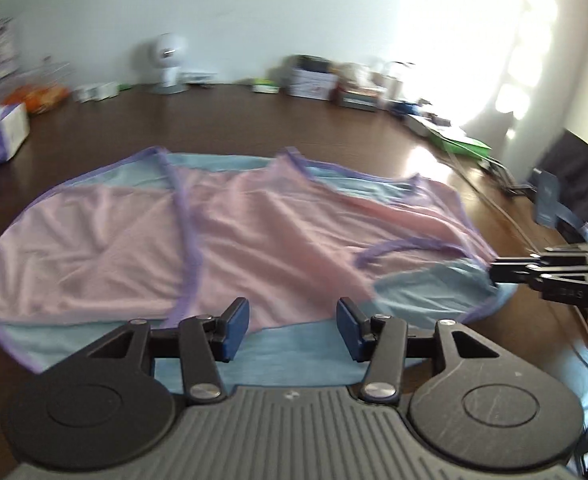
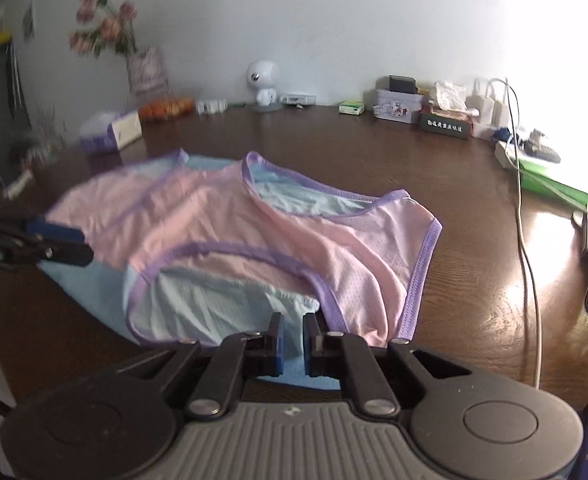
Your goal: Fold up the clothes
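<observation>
A pink and light-blue sleeveless top with purple trim point(image 1: 254, 236) lies spread on the dark wooden table point(image 1: 254, 128); it also shows in the right wrist view point(image 2: 254, 240). My left gripper point(image 1: 293, 330) is open, its blue pads over the near blue hem, holding nothing. My right gripper point(image 2: 293, 338) is nearly closed on the near blue edge of the top by the armhole. The right gripper shows at the right edge of the left wrist view point(image 1: 494, 272), at the garment's corner. The left gripper shows at the left edge of the right wrist view point(image 2: 66, 246).
Along the table's far edge stand a small white robot figure point(image 2: 263, 82), a tissue box point(image 2: 446, 120), a tin point(image 2: 398, 106), oranges point(image 2: 166, 106), a flower vase point(image 2: 146, 68) and a purple tissue pack point(image 2: 112, 132). A white cable point(image 2: 528, 240) and green folder point(image 2: 558, 186) lie right.
</observation>
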